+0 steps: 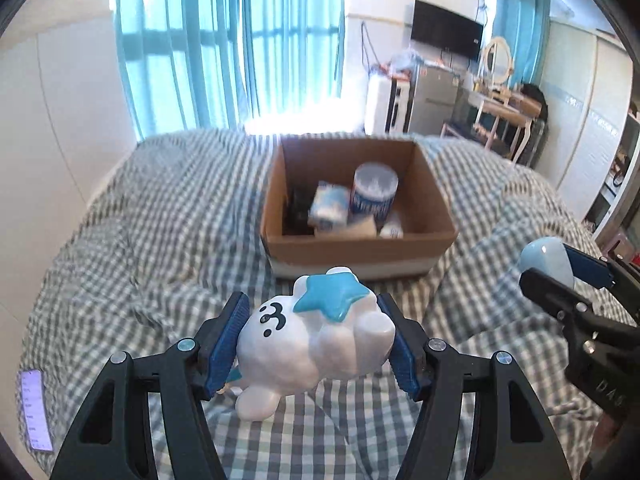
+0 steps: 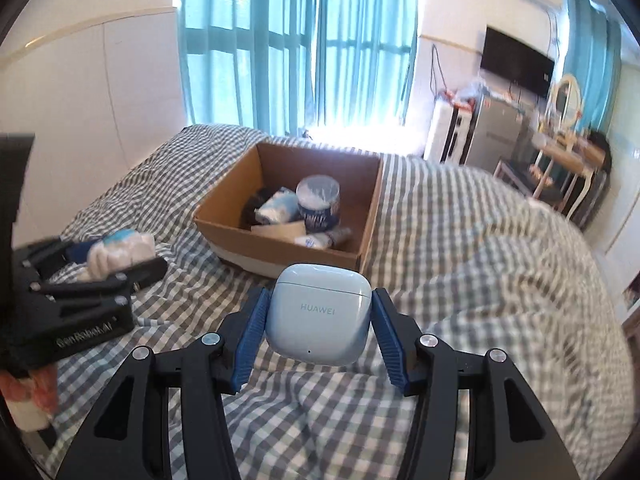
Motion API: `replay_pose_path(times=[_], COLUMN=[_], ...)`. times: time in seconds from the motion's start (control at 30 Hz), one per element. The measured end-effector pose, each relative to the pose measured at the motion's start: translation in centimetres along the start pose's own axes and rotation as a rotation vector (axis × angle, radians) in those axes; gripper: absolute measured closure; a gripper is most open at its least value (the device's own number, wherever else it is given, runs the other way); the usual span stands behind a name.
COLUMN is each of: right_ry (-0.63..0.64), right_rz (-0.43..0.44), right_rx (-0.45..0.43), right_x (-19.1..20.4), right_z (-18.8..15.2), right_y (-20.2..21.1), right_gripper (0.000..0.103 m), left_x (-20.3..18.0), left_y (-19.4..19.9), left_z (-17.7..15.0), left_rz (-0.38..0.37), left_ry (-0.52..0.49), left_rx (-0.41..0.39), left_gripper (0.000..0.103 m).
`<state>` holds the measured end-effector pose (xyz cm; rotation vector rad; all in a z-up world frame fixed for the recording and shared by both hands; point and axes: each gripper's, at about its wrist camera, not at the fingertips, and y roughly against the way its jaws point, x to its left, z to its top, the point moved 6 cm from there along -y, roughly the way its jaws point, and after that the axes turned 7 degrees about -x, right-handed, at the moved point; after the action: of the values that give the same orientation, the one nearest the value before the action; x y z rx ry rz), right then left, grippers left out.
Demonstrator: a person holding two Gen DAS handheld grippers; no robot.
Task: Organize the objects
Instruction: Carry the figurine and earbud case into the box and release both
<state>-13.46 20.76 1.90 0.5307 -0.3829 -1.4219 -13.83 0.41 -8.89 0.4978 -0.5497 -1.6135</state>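
Note:
My left gripper point(image 1: 316, 340) is shut on a white toy figure point(image 1: 316, 344) with a blue star on it, held above the bed in front of the cardboard box point(image 1: 360, 246). My right gripper point(image 2: 318, 320) is shut on a light blue Huawei earbud case point(image 2: 318, 316), held above the bed near the box's point(image 2: 288, 246) front corner. The box holds a round blue-and-white tub point(image 1: 374, 194), a tissue pack point(image 1: 330, 206) and other small items. The right gripper with the case point(image 1: 546, 262) also shows at the right of the left wrist view. The left gripper with the toy point(image 2: 120, 248) shows at the left of the right wrist view.
The bed is covered with a rumpled grey-and-white checked quilt point(image 2: 460, 260). A phone point(image 1: 36, 410) lies at its left edge. A white wall runs along the left. Blue curtains point(image 1: 224, 40), a fridge point(image 1: 434, 98) and a dressing table point(image 1: 504, 108) stand behind.

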Motion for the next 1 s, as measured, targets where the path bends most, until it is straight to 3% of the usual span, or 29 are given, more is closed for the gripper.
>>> replay_pose_path(times=[0.27,0.5,0.77,1.0], right_ry=[0.032,-0.004,-0.07,-0.096], right_rz=[0.02,0.034,0.032,0.03], right_rx=[-0.053,-0.079,-0.077,-0.007], right_x=[0.7,-0.1,-2.4,-4.0], right_z=[3.9,8.6,13.0,13.0], right_y=[0.5,-2.8,-9.6,-18.8], right_gripper=[0.051,0.051,0.051,0.051], left_x=[0.2,0.5,-0.3,-1.3], left_y=[1.3,-0.8,-7.5,-15.2], left_z=[6.1,11.1,13.3,12.0], left_rz=[-0.007,0.002,-0.032,-0.091], left_ry=[-0.021,-0.055,-0.104,-0.138], left_rx=[-0.097,-0.141,-0.129,-0.068], left_gripper=[0.037,0.037,0.037,0.037])
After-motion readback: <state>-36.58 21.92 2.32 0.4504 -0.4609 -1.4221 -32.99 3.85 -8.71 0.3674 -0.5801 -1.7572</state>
